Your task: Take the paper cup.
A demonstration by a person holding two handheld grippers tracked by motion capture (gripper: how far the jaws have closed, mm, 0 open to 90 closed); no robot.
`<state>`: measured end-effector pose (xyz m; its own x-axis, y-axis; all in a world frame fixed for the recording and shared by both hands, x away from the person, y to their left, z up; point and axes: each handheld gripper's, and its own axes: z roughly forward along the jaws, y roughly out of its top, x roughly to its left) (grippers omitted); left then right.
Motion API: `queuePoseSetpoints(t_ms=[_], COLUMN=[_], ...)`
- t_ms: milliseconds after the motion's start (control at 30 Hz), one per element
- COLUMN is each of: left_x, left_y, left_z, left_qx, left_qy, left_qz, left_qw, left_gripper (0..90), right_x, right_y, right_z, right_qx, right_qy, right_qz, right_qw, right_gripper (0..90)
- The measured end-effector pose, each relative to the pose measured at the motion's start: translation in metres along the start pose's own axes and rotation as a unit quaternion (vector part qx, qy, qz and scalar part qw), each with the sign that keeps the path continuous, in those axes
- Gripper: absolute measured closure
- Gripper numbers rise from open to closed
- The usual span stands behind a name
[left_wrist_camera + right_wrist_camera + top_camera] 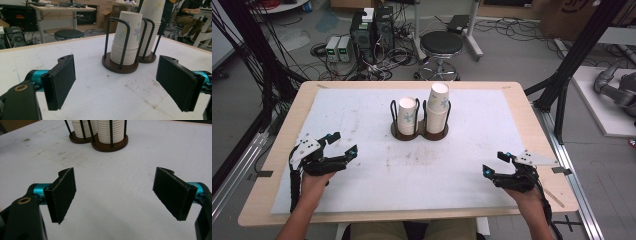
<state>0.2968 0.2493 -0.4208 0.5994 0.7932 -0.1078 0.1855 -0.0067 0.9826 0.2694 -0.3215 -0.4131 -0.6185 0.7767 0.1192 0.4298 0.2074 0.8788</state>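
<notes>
Two stacks of white paper cups with a flower print stand in a dark double holder (419, 134) with black wire posts at the table's middle back. The left stack (407, 115) is shorter than the right stack (437, 107). My left gripper (342, 143) rests open at the near left of the table, empty, pointing toward the holder (120, 67). My right gripper (494, 163) sits open at the near right, also empty. Along the right gripper's jaws, the holder (100, 143) stands well ahead. In the left gripper view the nearer stack (126, 40) is in front of the taller one (150, 30).
A white sheet (362, 115) covers the wooden table (287, 125), with faint stains near its middle. Beyond the far edge stand a black stool (441, 45), computer boxes (372, 30) and tangled cables on the floor. Black frame posts (562, 75) rise at the right.
</notes>
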Motion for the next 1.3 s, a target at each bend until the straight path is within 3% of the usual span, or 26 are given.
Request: queuePoseSetpoints(t_ms=[367, 533, 700, 867, 1133, 1300], left_x=[0.004, 0.002, -0.002, -0.006, -0.01, -0.011], left_y=[-0.001, 0.002, 0.01, 0.027, 0.054, 0.069], left_z=[0.004, 0.003, 0.008, 0.026, 0.056, 0.077], left_qx=[0.009, 0.016, 0.031, 0.018, 0.018, 0.038], left_qy=[-0.004, -0.011, -0.032, -0.053, -0.071, -0.087], left_qz=[-0.011, -0.003, 0.011, 0.01, 0.008, 0.016], left_qw=[0.9999, 0.9998, 0.999, 0.9984, 0.9973, 0.9953], left_gripper=[15.9, 15.8, 15.8, 15.8, 16.1, 16.8], right_x=[-0.001, 0.004, 0.008, 0.009, 0.008, 0.009], right_y=[0.0, 0.005, 0.008, 0.01, 0.011, 0.012], right_z=[0.004, 0.007, 0.009, 0.008, 0.008, 0.007], right_qx=[0.002, 0.005, 0.013, 0.014, 0.007, 0.007], right_qy=[0.008, 0.012, 0.013, 0.016, 0.02, 0.024], right_qz=[0.005, 0.002, 0.005, 0.008, 0.004, -0.001], right_qw=[1.0, 0.9999, 0.9998, 0.9997, 0.9998, 0.9997], right_gripper=[19.2, 19.2, 19.2, 19.1, 19.2, 19.2])
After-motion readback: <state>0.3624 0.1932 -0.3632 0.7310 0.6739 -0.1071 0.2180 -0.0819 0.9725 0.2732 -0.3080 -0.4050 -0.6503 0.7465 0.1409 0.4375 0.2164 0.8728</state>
